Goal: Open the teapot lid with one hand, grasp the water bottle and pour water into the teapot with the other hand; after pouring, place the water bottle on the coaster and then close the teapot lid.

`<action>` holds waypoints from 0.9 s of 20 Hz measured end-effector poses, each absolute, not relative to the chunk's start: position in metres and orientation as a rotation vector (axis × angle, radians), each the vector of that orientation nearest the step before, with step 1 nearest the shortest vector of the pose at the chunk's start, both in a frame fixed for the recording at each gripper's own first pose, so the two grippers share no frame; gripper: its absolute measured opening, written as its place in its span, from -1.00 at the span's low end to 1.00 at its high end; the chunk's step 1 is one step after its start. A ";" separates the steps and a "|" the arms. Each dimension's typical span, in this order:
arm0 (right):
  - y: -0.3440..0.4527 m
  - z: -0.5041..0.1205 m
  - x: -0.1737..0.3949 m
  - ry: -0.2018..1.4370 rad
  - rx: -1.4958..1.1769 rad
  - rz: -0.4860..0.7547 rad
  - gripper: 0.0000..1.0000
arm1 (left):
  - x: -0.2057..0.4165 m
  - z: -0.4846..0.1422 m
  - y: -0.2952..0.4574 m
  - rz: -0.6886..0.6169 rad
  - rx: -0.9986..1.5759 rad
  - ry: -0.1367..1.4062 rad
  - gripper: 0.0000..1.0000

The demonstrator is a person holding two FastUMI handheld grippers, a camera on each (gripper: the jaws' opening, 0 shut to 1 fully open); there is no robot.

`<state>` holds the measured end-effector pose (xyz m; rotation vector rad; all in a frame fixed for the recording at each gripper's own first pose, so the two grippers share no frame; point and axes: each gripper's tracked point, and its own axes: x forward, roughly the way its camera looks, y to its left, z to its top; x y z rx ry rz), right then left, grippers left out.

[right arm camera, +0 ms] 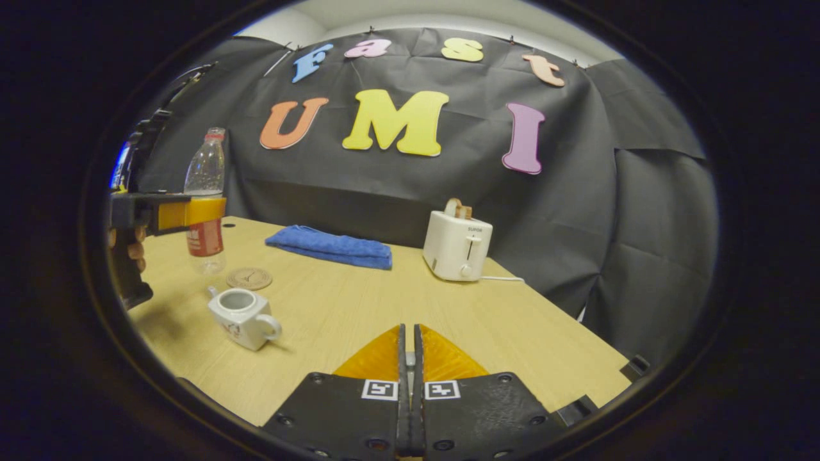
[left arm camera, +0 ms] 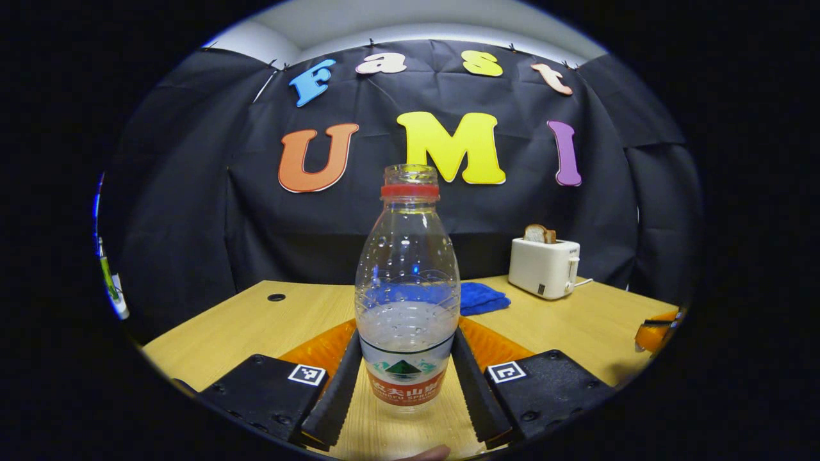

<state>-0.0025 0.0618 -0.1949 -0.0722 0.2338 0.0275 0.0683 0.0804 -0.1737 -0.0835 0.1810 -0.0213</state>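
Left gripper view shows the left hand-held gripper [left arm camera: 405, 378] pinching the water bottle [left arm camera: 407, 288] upright, both fingers pressed on its labelled lower part. Right gripper view shows the right hand-held gripper [right arm camera: 408, 365] pressed together above the table [right arm camera: 359, 307]; the bottle is held above the coaster [right arm camera: 249, 278], and the teapot [right arm camera: 242, 316] stands without lid near it.

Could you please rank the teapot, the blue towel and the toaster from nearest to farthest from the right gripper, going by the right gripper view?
From the right gripper:
1. Teapot, lid off, low on the left of the table.
2. Blue towel, folded, farther back and left of centre.
3. Toaster, bread in its slot, back near the cloth wall, slightly right; its gap to the towel is small.
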 end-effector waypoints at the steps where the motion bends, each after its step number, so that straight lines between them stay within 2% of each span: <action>1: 0.062 -0.195 -0.002 0.234 -0.068 0.029 -0.99 | 0.075 -0.173 0.084 -0.015 -0.108 0.177 0.53; 10: 0.062 -0.198 0.000 0.228 -0.075 0.037 -0.99 | 0.126 -0.190 0.076 -0.043 -0.153 0.164 0.55; 18: 0.054 -0.204 -0.001 0.239 -0.068 0.033 -0.99 | 0.133 -0.215 0.073 -0.034 -0.117 0.226 0.55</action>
